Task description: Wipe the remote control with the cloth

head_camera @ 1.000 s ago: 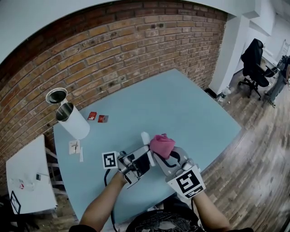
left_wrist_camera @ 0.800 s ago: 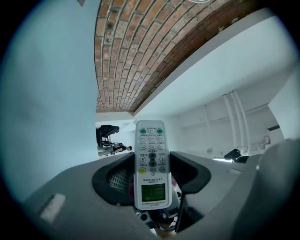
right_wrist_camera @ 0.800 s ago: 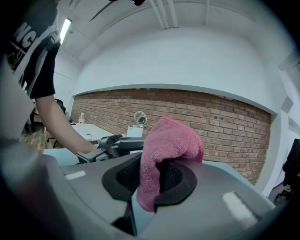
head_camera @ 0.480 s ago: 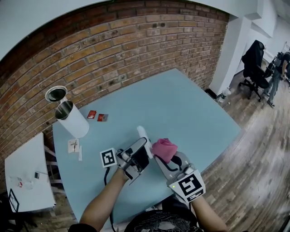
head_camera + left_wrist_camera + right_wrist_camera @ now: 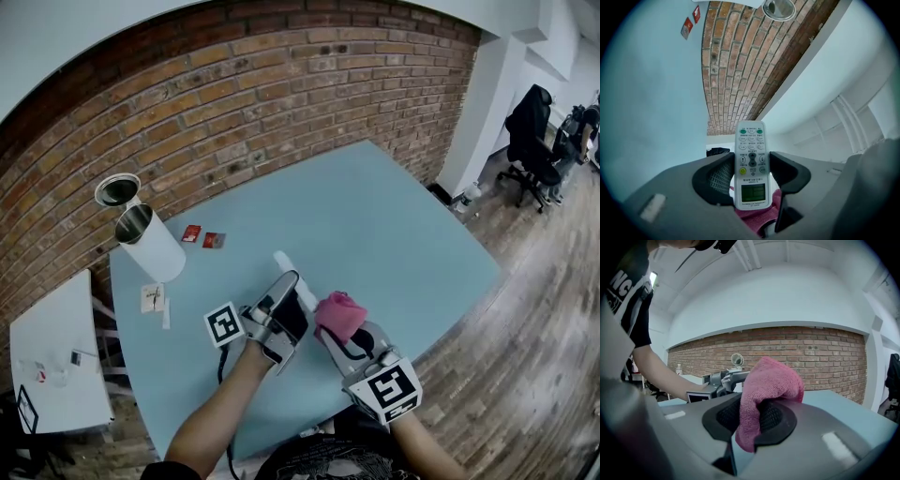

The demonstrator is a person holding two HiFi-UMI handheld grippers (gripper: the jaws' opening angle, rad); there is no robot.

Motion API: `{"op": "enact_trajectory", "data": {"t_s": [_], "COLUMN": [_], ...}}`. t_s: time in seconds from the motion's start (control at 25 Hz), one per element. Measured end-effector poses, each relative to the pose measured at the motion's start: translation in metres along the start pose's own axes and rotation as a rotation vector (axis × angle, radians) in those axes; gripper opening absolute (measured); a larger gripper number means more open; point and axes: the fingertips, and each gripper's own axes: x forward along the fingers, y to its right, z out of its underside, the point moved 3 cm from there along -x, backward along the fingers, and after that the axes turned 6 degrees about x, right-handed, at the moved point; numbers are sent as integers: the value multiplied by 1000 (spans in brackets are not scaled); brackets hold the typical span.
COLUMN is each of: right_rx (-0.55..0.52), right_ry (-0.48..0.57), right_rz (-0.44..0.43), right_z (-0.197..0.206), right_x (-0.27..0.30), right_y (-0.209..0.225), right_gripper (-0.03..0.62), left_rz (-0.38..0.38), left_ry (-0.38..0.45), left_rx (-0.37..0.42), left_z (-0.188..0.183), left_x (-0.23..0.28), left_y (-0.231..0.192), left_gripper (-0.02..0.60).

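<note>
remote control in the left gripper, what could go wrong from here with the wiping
The left gripper clamps the remote control only near its display end, and most of it sticks out past the jaws. A firm push from the cloth might lever it loose and drop it onto the table. The right gripper pinches only a fold of the cloth, so dragging could tug it free.

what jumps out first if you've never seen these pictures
The bright pink cloth clamped in the right tool stands out against the pale blue table. Right beside it, the left tool grips a white remote control by its sides, buttons and screen facing that tool's camera. Behind both runs a red brick wall.
</note>
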Motion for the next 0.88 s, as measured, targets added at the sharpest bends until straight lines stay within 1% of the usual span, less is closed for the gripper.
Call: {"op": "enact_trajectory", "data": {"t_s": [0.08,0.24,0.36,0.48,0.68,0.76,0.88], "right_rx": [0,9,13,28,14,12,11], "right_ry": [7,33,49,67,71,74,81], "right_rz": [-1,8,20,19,28,28,32], "right_z": [-1,-8,-11,-17,-16,-18,-21], "right_x": [-1,-4,-6,-7,-6,-5,-7], "right_y": [-1,2,7,9,14,14,16], "right_gripper": [63,63,63,63,63,63,63], "left_rz": [-13,-57,-81,-109,-151,-169,-173], "left_ry": [-14,-83,-120,-184,-270,-308,-376], "left_rx": [29,122,162,220,288,327,409], "left_z": [1,6,11,20,31,33,39], "left_x": [1,2,1,0,-3,-5,-6], "left_y": [0,-3,-5,-8,-12,-13,-14], "left_gripper": [238,238,238,238,238,238,238]}}
